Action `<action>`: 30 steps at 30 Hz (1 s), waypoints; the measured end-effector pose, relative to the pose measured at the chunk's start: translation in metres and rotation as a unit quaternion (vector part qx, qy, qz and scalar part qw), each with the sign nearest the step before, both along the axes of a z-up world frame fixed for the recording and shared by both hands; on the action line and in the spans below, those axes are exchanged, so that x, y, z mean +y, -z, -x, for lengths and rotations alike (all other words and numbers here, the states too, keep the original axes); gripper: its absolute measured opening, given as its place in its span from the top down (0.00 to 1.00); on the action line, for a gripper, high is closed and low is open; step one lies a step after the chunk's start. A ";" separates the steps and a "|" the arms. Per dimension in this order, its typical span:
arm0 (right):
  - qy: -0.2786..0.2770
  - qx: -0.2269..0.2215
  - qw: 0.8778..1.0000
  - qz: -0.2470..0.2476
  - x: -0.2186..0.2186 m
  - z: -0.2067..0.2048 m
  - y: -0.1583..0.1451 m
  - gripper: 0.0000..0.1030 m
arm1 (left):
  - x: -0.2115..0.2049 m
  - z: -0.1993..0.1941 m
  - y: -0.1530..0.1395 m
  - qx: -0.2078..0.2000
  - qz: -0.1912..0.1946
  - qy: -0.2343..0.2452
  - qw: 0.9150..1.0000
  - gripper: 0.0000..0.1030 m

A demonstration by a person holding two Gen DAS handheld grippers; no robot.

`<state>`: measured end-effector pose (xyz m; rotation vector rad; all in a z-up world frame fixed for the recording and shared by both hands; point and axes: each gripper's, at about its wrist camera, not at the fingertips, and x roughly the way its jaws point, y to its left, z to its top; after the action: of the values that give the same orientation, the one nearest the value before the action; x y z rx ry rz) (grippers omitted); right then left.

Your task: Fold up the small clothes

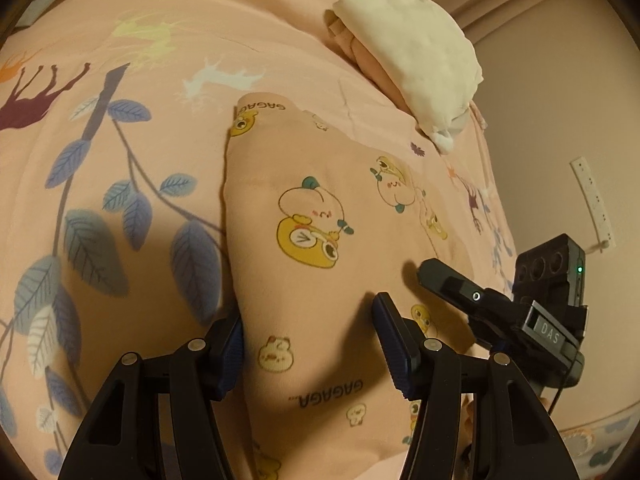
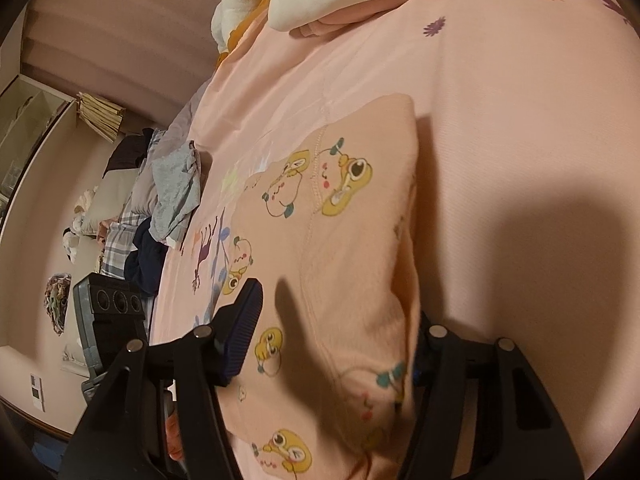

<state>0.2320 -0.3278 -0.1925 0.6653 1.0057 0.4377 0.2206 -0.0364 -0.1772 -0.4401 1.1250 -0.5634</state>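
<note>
1. Garment position: the small peach cotton garment printed with yellow cartoon ducks is laid partly folded on the pink animal-print bedsheet.
2. The left gripper and right gripper are both held spread over it — nothing is pinched.
3. Slippage is risked: if only one layer is caught, the fold could be dragged askew.
</note>
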 end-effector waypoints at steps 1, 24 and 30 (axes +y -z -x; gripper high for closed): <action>0.000 -0.001 1.000 0.004 0.002 -0.001 0.000 0.42 | -0.002 -0.001 0.000 -0.001 -0.002 0.001 1.000 0.44; -0.009 -0.075 0.993 0.092 0.024 0.015 -0.034 0.78 | -0.005 0.010 -0.014 -0.036 -0.050 -0.011 0.998 0.73; -0.019 -0.104 0.989 0.102 0.033 0.029 -0.053 0.78 | -0.005 0.023 -0.030 -0.059 -0.056 -0.010 0.997 0.73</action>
<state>0.2029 -0.2946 -0.1399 0.4079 0.8514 0.4215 0.1973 -0.0417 -0.1470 -0.3176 1.0312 -0.4999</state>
